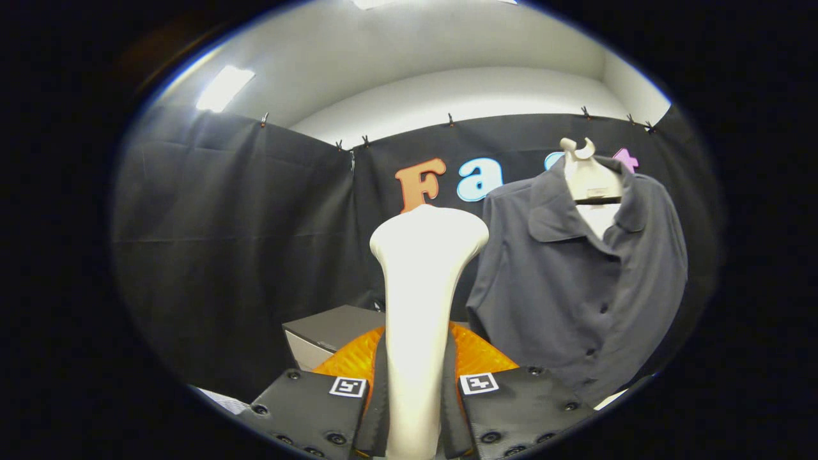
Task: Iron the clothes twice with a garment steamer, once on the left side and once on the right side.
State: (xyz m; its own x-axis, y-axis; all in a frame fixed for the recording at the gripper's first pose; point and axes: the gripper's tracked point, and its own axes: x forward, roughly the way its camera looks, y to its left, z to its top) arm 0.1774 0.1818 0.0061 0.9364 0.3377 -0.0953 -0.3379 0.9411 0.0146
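The gripper (414, 409) is clenched on the garment steamer (418, 306): both jaws press the sides of its white handle, which stands upright between them and flares out into a broad head at the top. The steamer is lifted and carried, not resting on anything I can see. Behind its lower part there is an orange textured surface (476, 354), just beyond the jaws; I can't tell what it belongs to.

The shirt (575, 281), dark grey with a collar and buttons down the front, hangs on a pale hanger (591, 176) against the black booth wall, to the right of the steamer and farther off. Steamer head and shirt are apart, no contact. A grey box (332, 332) sits low and to the left, beyond the jaws.

Step in hand, as I judge it: steamer grasped and up, approach to the garment, before any pass. Neither side looks ironed yet, though cloth alone wouldn't show it.

Next move calls for swinging the steamer right and forward until its head meets the shirt front near the top of one side, then a stroke down that panel. Keep the grip firm so the handle doesn't twist; keep clear of the hanger and the button line. Which way the steam face points I can't tell.
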